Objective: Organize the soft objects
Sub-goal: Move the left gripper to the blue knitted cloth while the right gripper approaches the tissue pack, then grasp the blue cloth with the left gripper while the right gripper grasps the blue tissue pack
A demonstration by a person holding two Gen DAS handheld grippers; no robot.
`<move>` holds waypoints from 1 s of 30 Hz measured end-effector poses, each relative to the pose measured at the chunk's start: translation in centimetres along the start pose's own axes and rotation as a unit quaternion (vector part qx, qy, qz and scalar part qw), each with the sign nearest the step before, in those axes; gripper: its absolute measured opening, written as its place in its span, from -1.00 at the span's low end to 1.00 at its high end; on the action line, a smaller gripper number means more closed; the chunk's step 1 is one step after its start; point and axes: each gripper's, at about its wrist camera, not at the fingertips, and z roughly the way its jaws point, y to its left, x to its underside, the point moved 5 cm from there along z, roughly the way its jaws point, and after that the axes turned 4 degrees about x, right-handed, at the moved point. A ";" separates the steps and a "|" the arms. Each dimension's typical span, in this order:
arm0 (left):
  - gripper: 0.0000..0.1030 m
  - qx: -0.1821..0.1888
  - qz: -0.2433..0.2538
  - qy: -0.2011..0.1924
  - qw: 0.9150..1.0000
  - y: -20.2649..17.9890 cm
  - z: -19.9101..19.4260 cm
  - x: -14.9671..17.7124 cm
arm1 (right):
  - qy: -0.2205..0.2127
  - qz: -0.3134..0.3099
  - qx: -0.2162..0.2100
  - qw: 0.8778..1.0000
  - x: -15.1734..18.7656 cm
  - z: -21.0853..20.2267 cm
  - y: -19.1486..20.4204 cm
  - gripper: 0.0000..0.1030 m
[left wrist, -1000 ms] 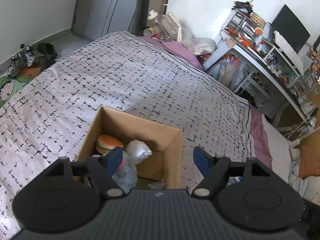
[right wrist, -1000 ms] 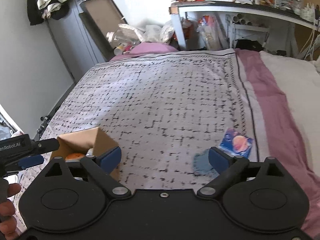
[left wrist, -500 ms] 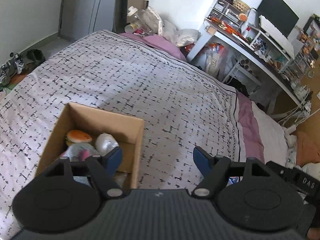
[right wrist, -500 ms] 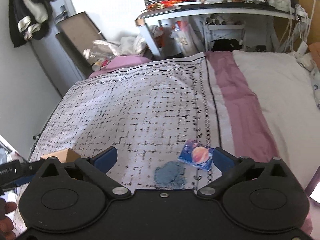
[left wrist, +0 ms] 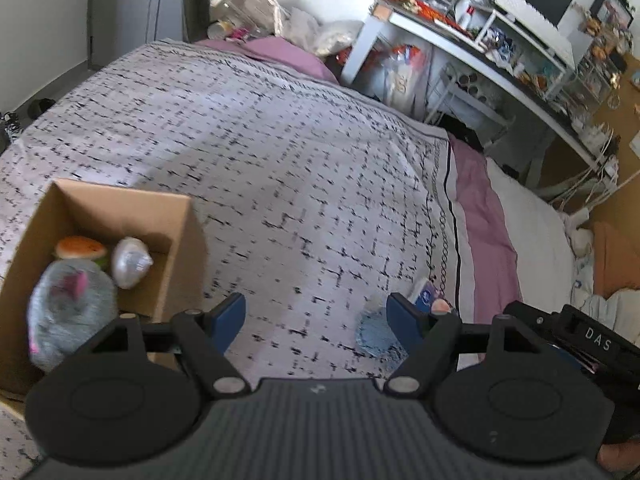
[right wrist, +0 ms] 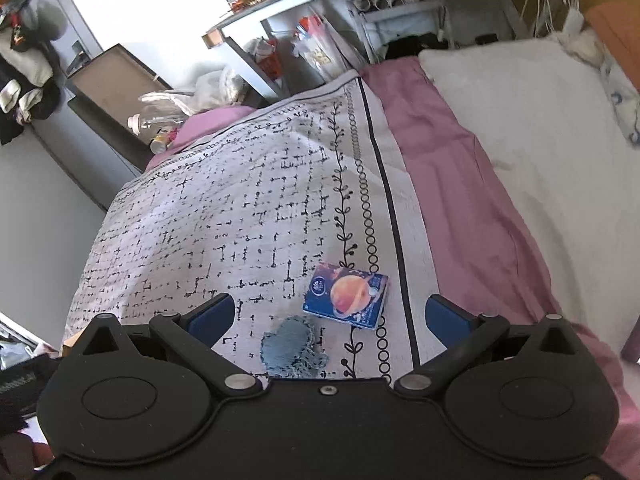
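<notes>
A blue knitted cloth [right wrist: 293, 346] is seen on the patterned bedspread [right wrist: 240, 220] just ahead of the right gripper [right wrist: 326, 316], between its wide-spread, empty jaws, which have just been opening. A blue packet [right wrist: 347, 295] lies just beyond it. The left gripper [left wrist: 316, 314] is held open and empty, with the cardboard box [left wrist: 176, 240] of soft toys to its left.

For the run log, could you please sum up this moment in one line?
left gripper: open, empty | right gripper: jaws just opened wide, empty | blue cloth, planet packet: on bedspread | cardboard box: holds toys
</notes>
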 end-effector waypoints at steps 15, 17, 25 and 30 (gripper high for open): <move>0.40 0.007 0.008 0.040 0.999 -3.8 7.2 2.1 | 0.036 0.042 -0.029 0.998 -0.3 4.6 -3.0 0.99; 0.39 0.006 0.010 0.048 0.999 -4.2 8.2 2.3 | 0.035 0.051 -0.035 0.997 -0.5 4.9 -3.3 0.99; 0.34 -0.004 0.015 0.072 0.997 -4.8 11.7 3.3 | 0.055 0.050 -0.034 0.997 -0.4 7.1 -3.8 0.98; 0.33 -0.002 0.002 0.088 0.996 -4.7 13.5 3.8 | 0.071 0.049 -0.040 0.995 0.0 8.4 -3.6 0.98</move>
